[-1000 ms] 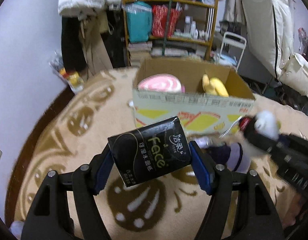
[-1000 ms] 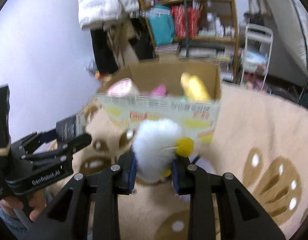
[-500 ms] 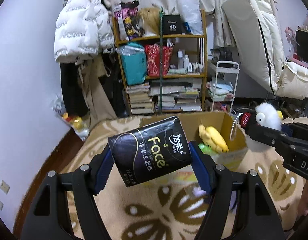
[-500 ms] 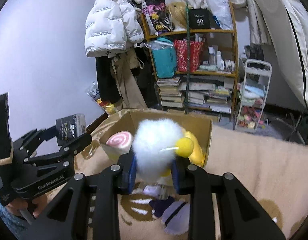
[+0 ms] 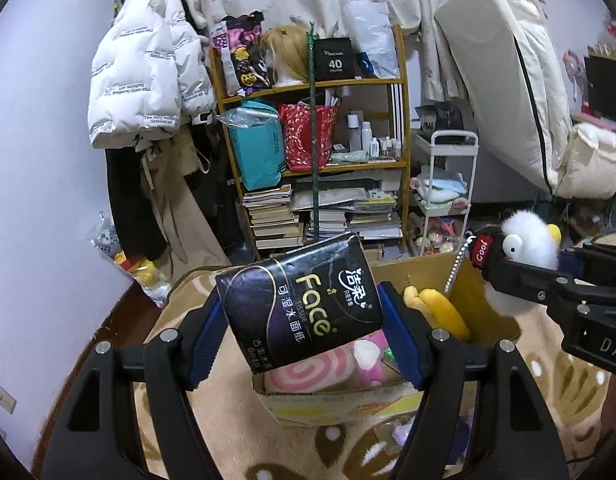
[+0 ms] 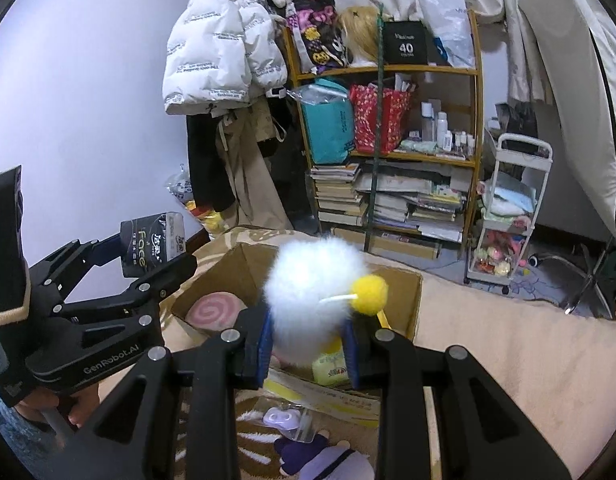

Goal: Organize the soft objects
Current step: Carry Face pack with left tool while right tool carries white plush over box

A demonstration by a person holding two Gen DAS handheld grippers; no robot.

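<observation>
**Both grippers loaded above the box**

Left gripper (image 5: 300,344) is clamping a black tissue pack (image 5: 300,300) across its short sides, pack tilted, sitting centre-low in the left wrist frame. Right gripper (image 6: 308,340) is pinching a white fluffy toy (image 6: 312,304) with a yellow pom-pom, centre of the right wrist frame; the same toy is showing at right edge of the left view.

Cardboard box (image 6: 414,304) is lying open on the patterned rug (image 6: 508,360), below and just beyond both loads. Already inside: pink swirl cushion (image 5: 308,372), yellow plush (image 5: 436,308). A purple plush (image 6: 328,460) is lying on the rug in front of the box, bottom of the right frame, with a small clear-wrapped item beside it.

Handling, as judged:
- Tissue pack: light, squashy, glossy film likely slippery. Side grip is dimpling it slightly; a mid-body hold looks best.
- Fluffy toy: very light, fur compressing between the pads. The core is where the grip should be seating, not the loose fur.

Neither item looks fragile; a drop into the box should be harmless.
</observation>
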